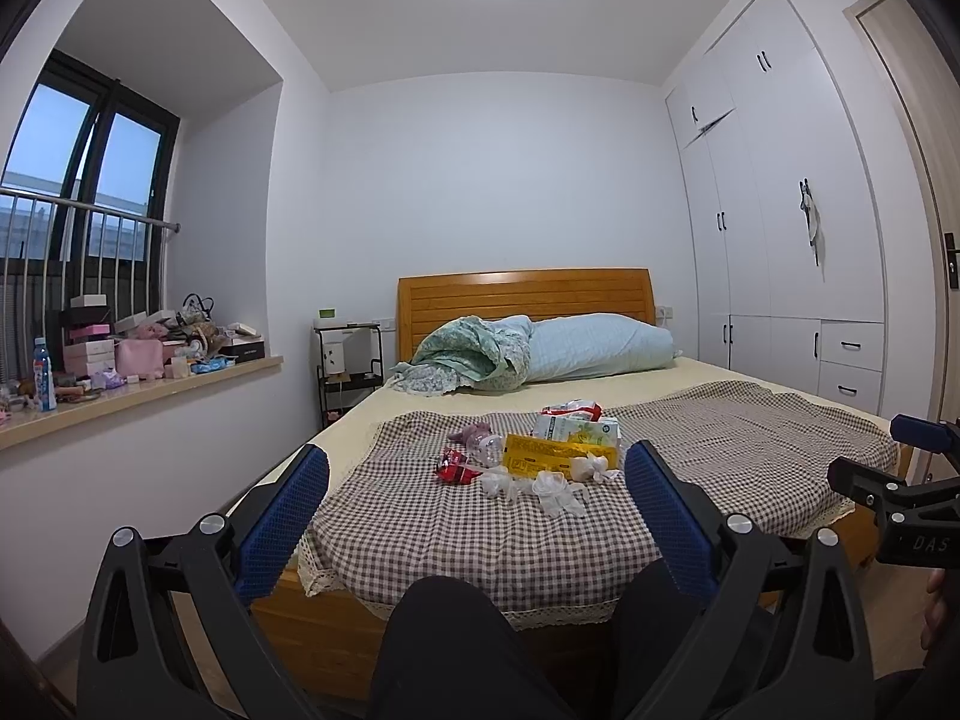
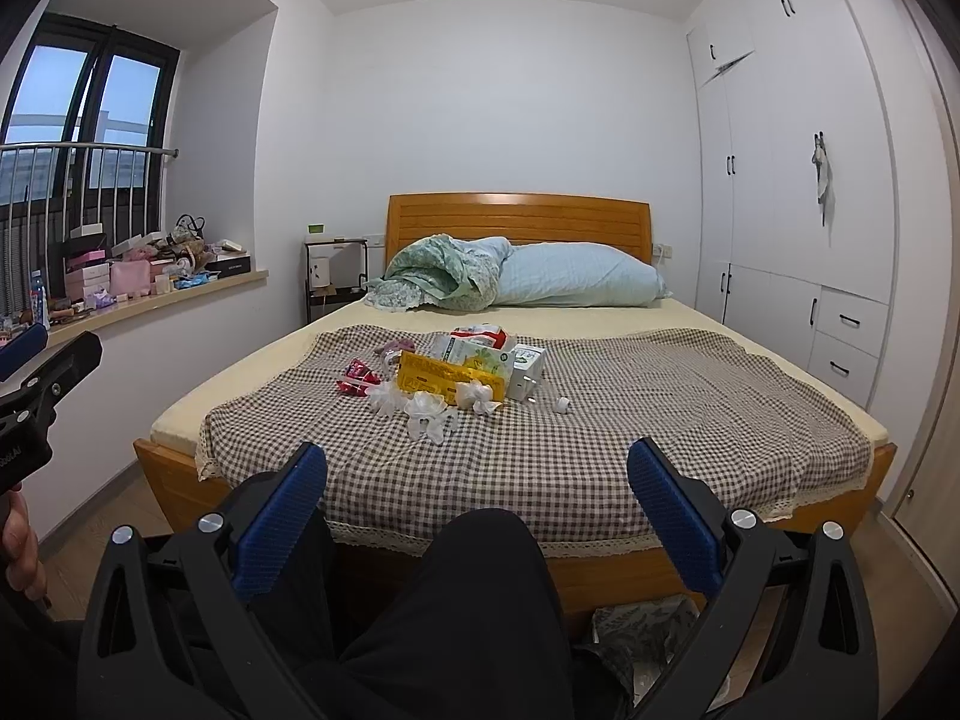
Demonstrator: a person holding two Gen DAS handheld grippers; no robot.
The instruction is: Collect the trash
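Both tools are spread wide and hold nothing: the left gripper [image 1: 477, 468] and the right gripper [image 2: 477, 468] hang low in the frame, well apart from the trash pile [image 2: 450, 375] at the centre, on the checked cloth [image 2: 660, 420]; the risk, I judge, is that the soft tissues [image 2: 429, 414] slip, or the fingers pinch the cloth too; the small white cap [image 2: 562, 404] lies apart and may be forgotten.

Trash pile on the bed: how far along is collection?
Nothing looks collected yet. The yellow packet, red wrapper, white carton and crumpled tissues all lie on the checkered cloth. Left gripper and right gripper are open, empty and short of the pile. Everything remains.
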